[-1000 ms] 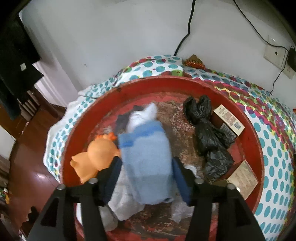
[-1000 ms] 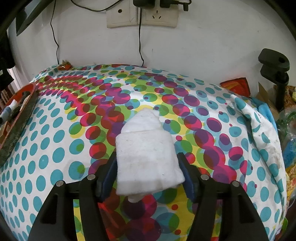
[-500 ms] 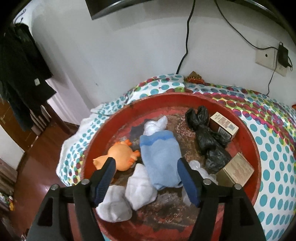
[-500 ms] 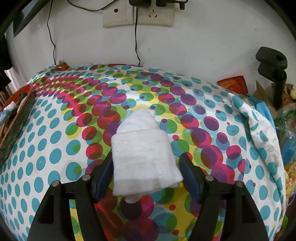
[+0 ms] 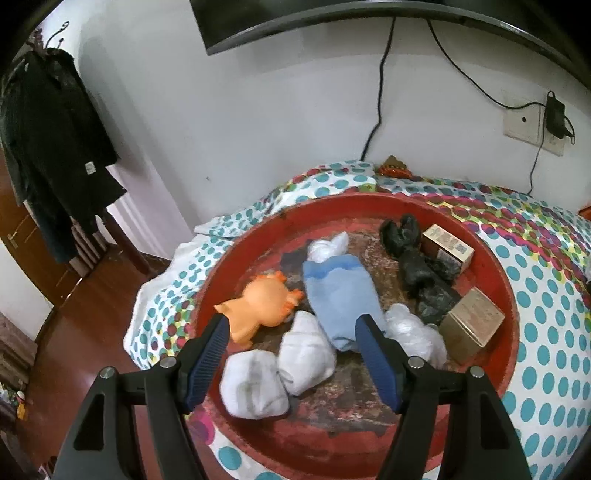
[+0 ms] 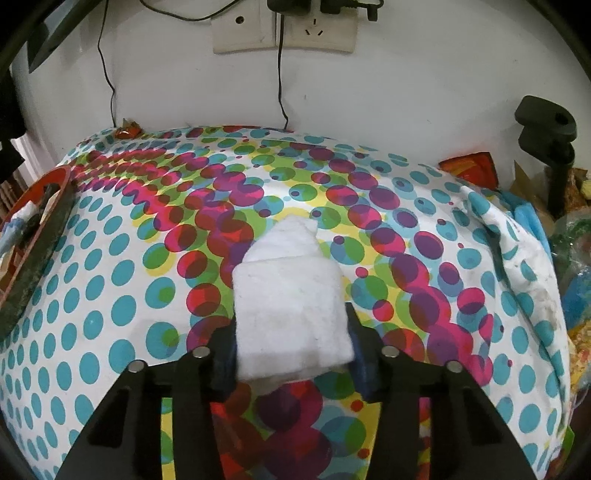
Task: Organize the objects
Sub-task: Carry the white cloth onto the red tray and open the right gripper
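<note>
In the right wrist view a white folded sock (image 6: 291, 295) lies on the dotted tablecloth (image 6: 110, 295). My right gripper (image 6: 291, 328) is closing on it, and its blue pads press against both sides of the sock's near end. In the left wrist view my left gripper (image 5: 292, 321) hangs wide open above the round red tray (image 5: 495, 258), holding nothing. In the tray lie a light blue sock (image 5: 340, 291), two white rolled socks (image 5: 255, 384) (image 5: 306, 354), an orange rubber toy (image 5: 262, 306), a black bag (image 5: 417, 266) and two cardboard boxes (image 5: 447, 247) (image 5: 472, 325).
The tray's edge (image 6: 40, 229) shows at the far left of the right wrist view. A black clamp (image 6: 546, 147) and loose clutter stand past the table's right edge. Cables hang down the wall from the sockets (image 6: 284, 33). Dark clothes (image 5: 55, 147) hang at the left over a wooden floor.
My left gripper let go of the blue sock, opened wide and drew back and up from the tray. My right gripper's jaws narrowed onto the white sock, which stayed in place.
</note>
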Demonstrator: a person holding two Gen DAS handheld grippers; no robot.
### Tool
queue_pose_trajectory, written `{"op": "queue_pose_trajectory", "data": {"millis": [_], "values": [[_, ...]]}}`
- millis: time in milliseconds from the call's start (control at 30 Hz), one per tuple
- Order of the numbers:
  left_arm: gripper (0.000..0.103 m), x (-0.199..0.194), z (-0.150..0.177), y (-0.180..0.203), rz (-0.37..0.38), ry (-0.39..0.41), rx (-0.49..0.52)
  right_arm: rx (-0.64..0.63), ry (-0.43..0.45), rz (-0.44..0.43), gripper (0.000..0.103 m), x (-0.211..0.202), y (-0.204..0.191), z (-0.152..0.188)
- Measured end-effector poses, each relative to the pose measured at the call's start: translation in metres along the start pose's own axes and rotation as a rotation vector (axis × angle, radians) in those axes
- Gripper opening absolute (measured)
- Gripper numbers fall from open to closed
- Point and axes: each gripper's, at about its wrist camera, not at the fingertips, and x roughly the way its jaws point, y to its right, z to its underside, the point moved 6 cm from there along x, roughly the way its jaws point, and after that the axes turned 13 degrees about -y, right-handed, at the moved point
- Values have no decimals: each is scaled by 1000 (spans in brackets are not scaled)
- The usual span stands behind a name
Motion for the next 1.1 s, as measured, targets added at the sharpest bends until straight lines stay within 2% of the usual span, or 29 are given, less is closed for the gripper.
{"op": "queue_pose_trajectory", "data": {"millis": [167, 300, 467, 633, 833, 967, 1100], "values": [[73, -6, 3, -3, -29, 19, 23, 59, 27, -50, 41, -22, -11, -6], [73, -10, 4, 0, -18, 4, 35, 30, 59, -121, 41, -46, -49, -19], [73, -16, 6, -2, 58, -10, 17, -100, 87, -231, 41, -73, -139, -38], [73, -15, 6, -8, 53, -14, 3, -242, 68, -294, 41, -80, -241, -44], [73, -8, 7, -16, 98, -56, -16, -336, 17, -300, 41, -66, -322, -43], [73, -2, 8, -25, 88, -73, -34, -352, -13, -277, 42, -50, -349, -49], [73, 4, 8, -32, 105, -87, -54, -340, -46, -242, 42, -31, -356, -52]]}}
